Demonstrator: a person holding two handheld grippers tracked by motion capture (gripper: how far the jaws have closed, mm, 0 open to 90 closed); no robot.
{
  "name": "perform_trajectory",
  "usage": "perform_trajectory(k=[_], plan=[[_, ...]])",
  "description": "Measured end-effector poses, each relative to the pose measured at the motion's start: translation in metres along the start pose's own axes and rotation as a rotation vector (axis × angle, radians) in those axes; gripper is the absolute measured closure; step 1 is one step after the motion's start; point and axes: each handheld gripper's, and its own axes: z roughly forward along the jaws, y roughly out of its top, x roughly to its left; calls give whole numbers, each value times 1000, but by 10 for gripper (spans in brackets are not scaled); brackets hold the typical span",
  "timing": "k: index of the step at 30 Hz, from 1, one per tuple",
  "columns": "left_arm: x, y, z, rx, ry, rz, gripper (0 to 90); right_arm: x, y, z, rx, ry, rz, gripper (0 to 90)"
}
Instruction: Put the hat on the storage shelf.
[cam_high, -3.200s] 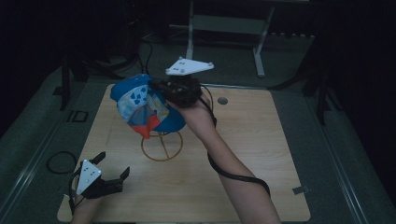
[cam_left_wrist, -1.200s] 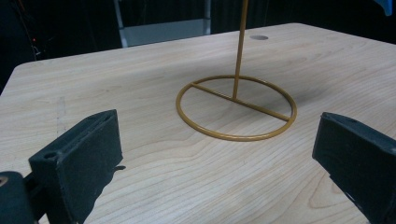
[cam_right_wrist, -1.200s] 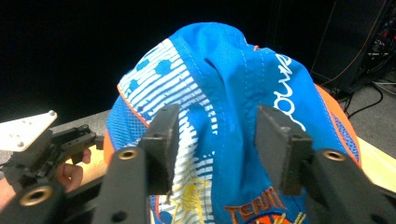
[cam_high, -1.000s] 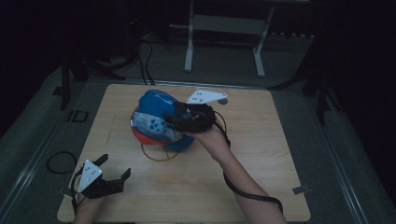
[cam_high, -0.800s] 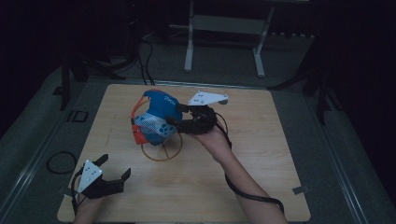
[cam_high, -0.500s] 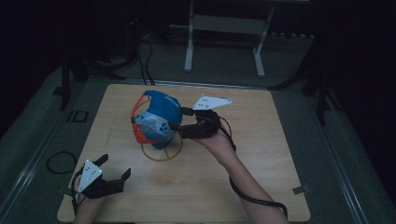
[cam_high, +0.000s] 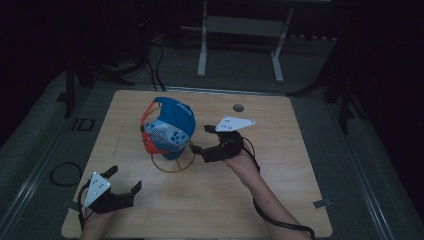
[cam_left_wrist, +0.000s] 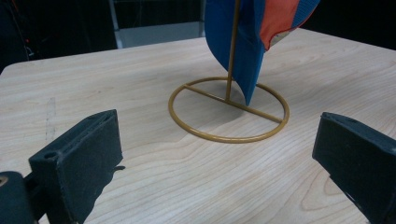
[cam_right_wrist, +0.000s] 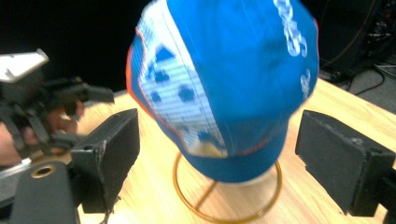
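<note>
My left gripper (cam_high: 121, 187) rests at the near left corner of the desk (cam_high: 280, 200), its fingers released with nothing between them. Ahead of it, the blue cap (cam_high: 170, 127) sits on the gold wire stand (cam_high: 172, 165) near the desk's middle. Just right of the cap, my right gripper (cam_high: 201, 140) has just been opening; its fingers are released, clear of the cap.

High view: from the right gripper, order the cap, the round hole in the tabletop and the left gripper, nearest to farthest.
From the right gripper:
1. Cap, on its stand just to the left.
2. Round hole, behind it near the table's far edge.
3. Left gripper, at the near left corner.
</note>
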Motion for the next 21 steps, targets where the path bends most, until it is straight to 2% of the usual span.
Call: perform_trajectory(k=[9,14,21], plan=[[-2,-1,2,4,-22,6,18,-1,-28,-2,50,-6,-27,138],[-3,-1,3,5,-21,9,18,-1,-39,-4,50,-4,-26,138],[-4,-3,6,27,-37,14,18,0,-63,-1,87,18,-19,138]])
